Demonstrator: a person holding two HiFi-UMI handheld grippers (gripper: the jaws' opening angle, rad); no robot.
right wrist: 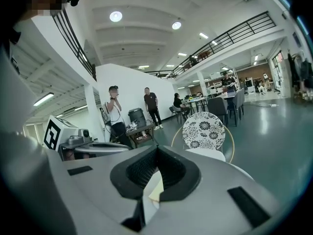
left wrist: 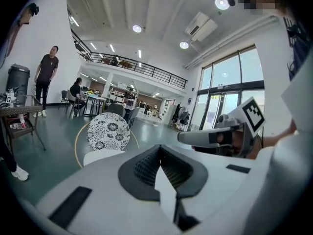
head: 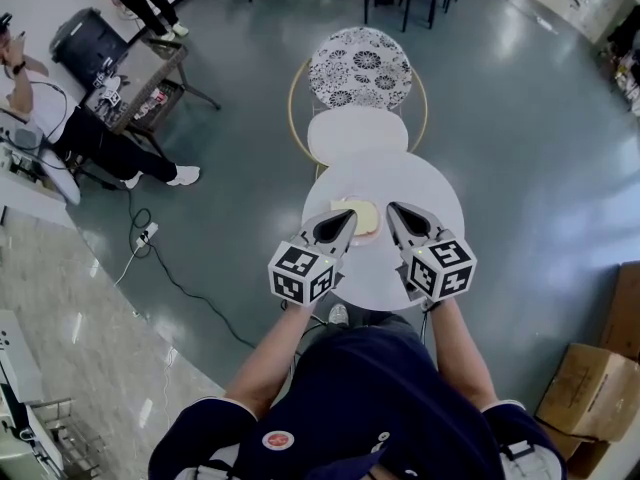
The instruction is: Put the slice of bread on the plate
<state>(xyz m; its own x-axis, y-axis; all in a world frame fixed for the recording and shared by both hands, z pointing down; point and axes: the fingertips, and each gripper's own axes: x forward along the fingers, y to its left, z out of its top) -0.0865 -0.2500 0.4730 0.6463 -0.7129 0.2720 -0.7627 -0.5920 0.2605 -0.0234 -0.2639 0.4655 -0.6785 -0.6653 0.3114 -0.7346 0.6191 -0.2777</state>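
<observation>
Closed left gripper (head: 350,218) and right gripper (head: 393,209) hover, bread (head: 367,219) below between them.

Café-style, two-storey office hall: beyond the round white table (head: 430,183) stand a floral-backed chair (head: 360,66) and dining sets (right wrist: 220,104) on a polished teal floor (head: 520,118), beneath a railed mezzanine (left wrist: 142,70).

Round white tabletop (head: 440,193) lies bare beyond and right of the bread slice (head: 358,213), with a patterned chair (head: 360,68) just beside its far edge.
</observation>
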